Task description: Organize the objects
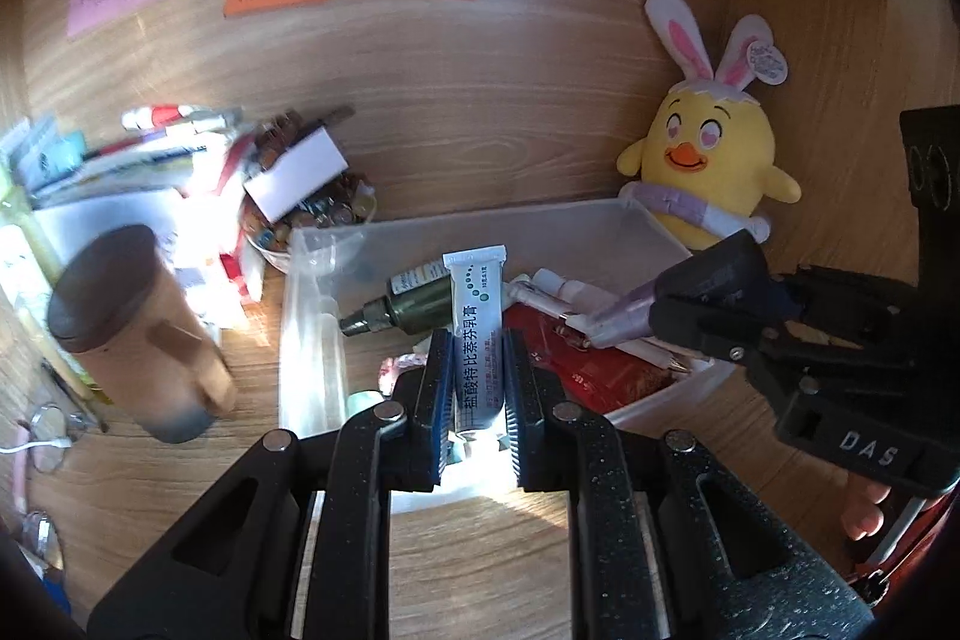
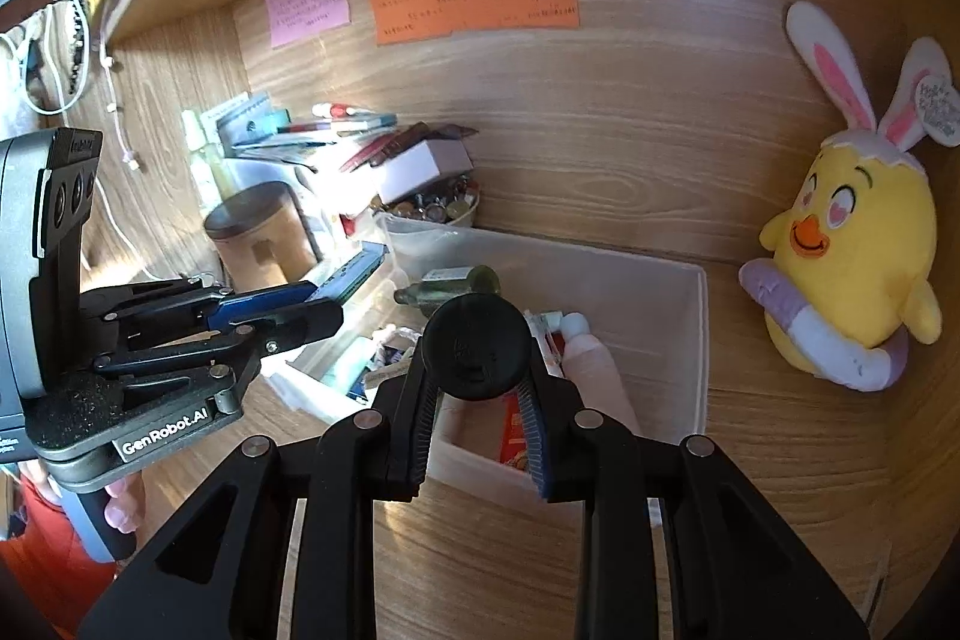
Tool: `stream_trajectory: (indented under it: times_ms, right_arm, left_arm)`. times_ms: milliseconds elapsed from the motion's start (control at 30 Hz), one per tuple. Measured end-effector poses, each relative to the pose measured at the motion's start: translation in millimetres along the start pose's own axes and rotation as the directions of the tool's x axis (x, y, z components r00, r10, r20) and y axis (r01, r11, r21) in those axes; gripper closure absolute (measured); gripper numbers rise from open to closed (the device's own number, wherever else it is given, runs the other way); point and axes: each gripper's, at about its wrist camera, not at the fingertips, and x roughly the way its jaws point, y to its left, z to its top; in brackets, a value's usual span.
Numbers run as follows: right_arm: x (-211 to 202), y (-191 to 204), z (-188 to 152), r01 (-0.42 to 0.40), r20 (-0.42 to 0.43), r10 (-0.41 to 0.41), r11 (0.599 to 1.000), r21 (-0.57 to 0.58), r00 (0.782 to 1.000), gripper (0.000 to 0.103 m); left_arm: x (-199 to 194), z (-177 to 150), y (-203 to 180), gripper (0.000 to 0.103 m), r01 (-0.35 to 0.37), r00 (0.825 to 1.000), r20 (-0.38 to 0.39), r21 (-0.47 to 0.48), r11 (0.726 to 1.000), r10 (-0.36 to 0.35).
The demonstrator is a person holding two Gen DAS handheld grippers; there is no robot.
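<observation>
My left gripper (image 1: 477,370) is shut on a white ointment tube (image 1: 477,316) with blue print, held upright over the near edge of a clear plastic bin (image 1: 480,226). In the bin lie a dark green bottle (image 1: 414,301), a red packet (image 1: 576,358) and white pens (image 1: 552,289). My right gripper (image 2: 480,382) is shut on a pink tube with a round black cap (image 2: 477,346), held over the same bin (image 2: 696,340). In the left wrist view the right gripper (image 1: 690,307) holds that pink tube (image 1: 624,307) above the bin's right side.
A yellow chick plush (image 1: 702,160) with rabbit ears sits at the right against the wooden back wall. A brown lidded cup (image 1: 132,334), a bowl of small items (image 1: 312,214) and a stack of papers and boxes (image 1: 150,160) stand left of the bin. Glasses (image 1: 51,430) lie at the far left.
</observation>
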Motion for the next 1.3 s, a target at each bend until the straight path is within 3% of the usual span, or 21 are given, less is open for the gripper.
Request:
stream_trajectory:
  times_ms: [433,700,800,967,1033,1200,1300]
  right_arm:
    - [46.4,-16.8,-5.6,-0.066,-0.107,0.073,0.995,0.074,0.992,0.08]
    - [53.3,-16.9,-9.9,-0.022,-0.121,0.028,0.998,0.052,0.992,0.079]
    - [50.5,-14.9,-9.6,0.002,-0.113,0.001,1.0,0.031,0.994,0.067]
    - [40.5,-12.7,-8.1,0.039,-0.082,-0.038,0.999,0.009,0.996,0.061]
    - [36.0,-12.1,-6.6,0.048,-0.073,-0.048,0.999,0.005,0.996,0.059]
    - [19.3,-9.3,-5.1,0.067,-0.045,-0.068,0.998,-0.013,0.997,0.052]
    - [7.8,-7.6,-6.8,0.079,-0.026,-0.079,0.997,-0.024,0.997,0.046]
  left_arm:
    - [39.2,-1.4,12.2,0.088,0.002,0.997,-0.072,-0.027,1.0,-0.003]
    - [39.2,-2.9,8.1,0.087,-0.018,0.998,-0.062,0.01,1.0,0.018]
    - [35.3,-3.5,6.0,0.082,-0.017,0.999,-0.05,0.016,1.0,0.018]
    - [28.2,-3.5,7.3,0.08,-0.02,0.999,-0.045,0.009,1.0,0.02]
    - [20.9,-3.2,8.6,0.076,-0.015,0.999,-0.033,0.002,1.0,0.015]
    - [-0.3,-4.7,6.9,0.054,-0.031,0.999,0.017,0.006,1.0,0.03]
    - [-13.4,-8.6,4.6,0.049,-0.038,0.998,0.043,0.018,0.999,0.037]
